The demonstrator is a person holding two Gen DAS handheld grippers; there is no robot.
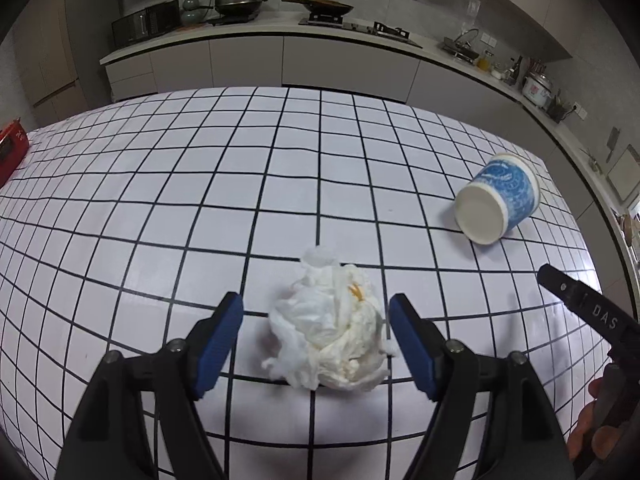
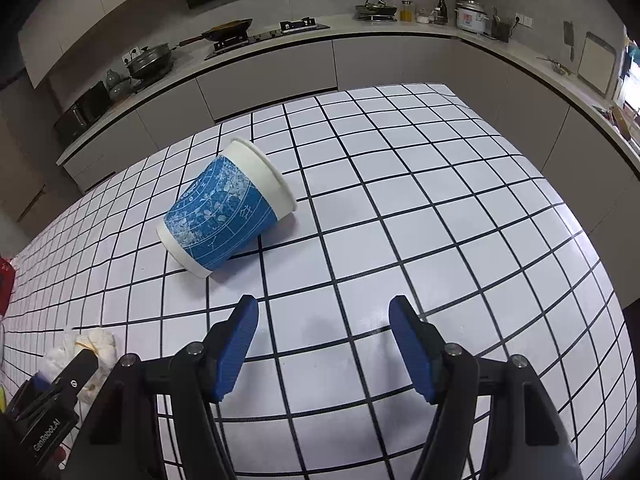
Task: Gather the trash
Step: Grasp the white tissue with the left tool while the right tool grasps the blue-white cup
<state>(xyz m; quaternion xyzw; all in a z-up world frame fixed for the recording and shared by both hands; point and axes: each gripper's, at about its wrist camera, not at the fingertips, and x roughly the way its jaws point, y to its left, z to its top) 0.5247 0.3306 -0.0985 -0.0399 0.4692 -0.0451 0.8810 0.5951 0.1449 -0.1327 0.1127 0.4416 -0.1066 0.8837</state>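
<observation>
A crumpled white tissue wad (image 1: 332, 328) with a small yellow stain lies on the white tiled table (image 1: 200, 200). My left gripper (image 1: 316, 306) is open around it, a blue pad on each side, with a gap on both sides. A blue and white paper cup (image 2: 228, 216) lies on its side, up and left of my right gripper (image 2: 324, 308), which is open over bare tiles. The same cup (image 1: 500, 204) shows at the right in the left wrist view, its white base toward me. The tissue (image 2: 96, 344) also appears low left in the right wrist view, partly behind the left gripper's body.
A red object (image 1: 10, 148) sits at the table's far left edge. Beyond the table runs a kitchen counter (image 1: 280, 28) with a stove, pans and a rice cooker (image 2: 472, 18). The right gripper's black body (image 1: 592, 312) and a hand reach in at the right.
</observation>
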